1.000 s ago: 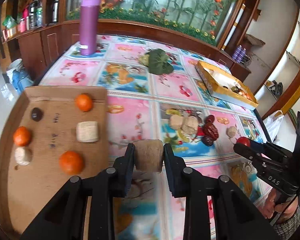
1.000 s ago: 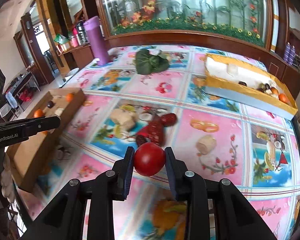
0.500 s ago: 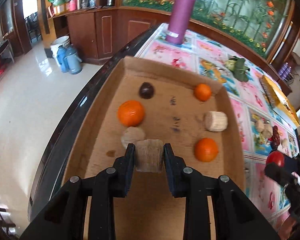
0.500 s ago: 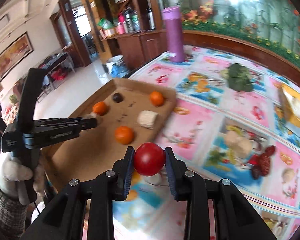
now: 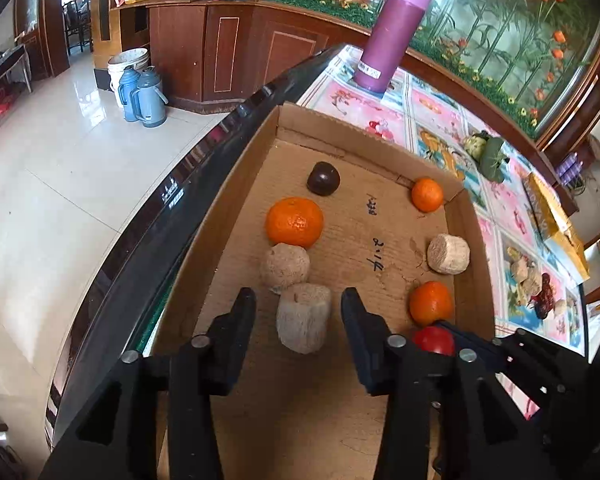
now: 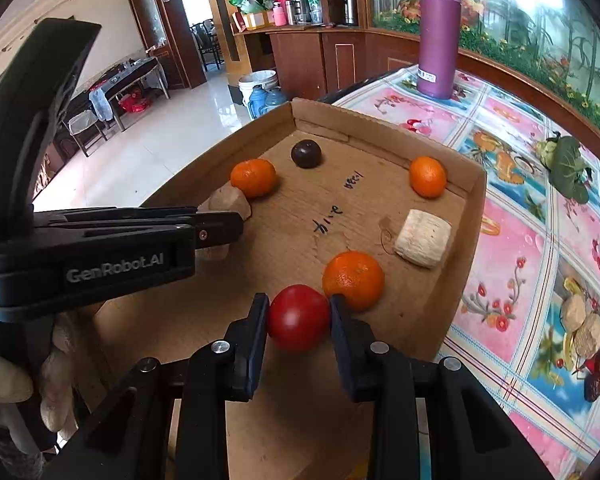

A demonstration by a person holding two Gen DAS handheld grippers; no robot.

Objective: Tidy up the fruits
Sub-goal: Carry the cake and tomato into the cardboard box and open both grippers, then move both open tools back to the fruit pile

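A shallow cardboard tray point(image 5: 470, 216) point(image 6: 474, 184) lies at the table's left edge. In it lie three oranges point(image 5: 295, 222), a dark round fruit point(image 5: 323, 178) and beige fibrous chunks point(image 5: 448, 255). My left gripper point(image 5: 299, 306) is open over the tray; a beige chunk point(image 5: 303, 322) sits between its spread jaws, free of both. My right gripper point(image 6: 299, 310) is shut on a red tomato point(image 6: 298, 317) and holds it over the tray, beside an orange point(image 6: 353, 280). The tomato also shows in the left wrist view point(image 5: 434, 340).
A purple bottle point(image 5: 392, 32) stands at the table's far end. Green leafy produce point(image 6: 566, 164) lies on the flowered tablecloth. More beige chunks and dark red fruits point(image 6: 596, 344) lie to the right of the tray. A yellow box point(image 5: 552, 220) sits further right. The floor drops off left.
My left gripper has opened and let go of the beige chunk in the tray. My right gripper has carried the tomato over the tray, next to an orange.
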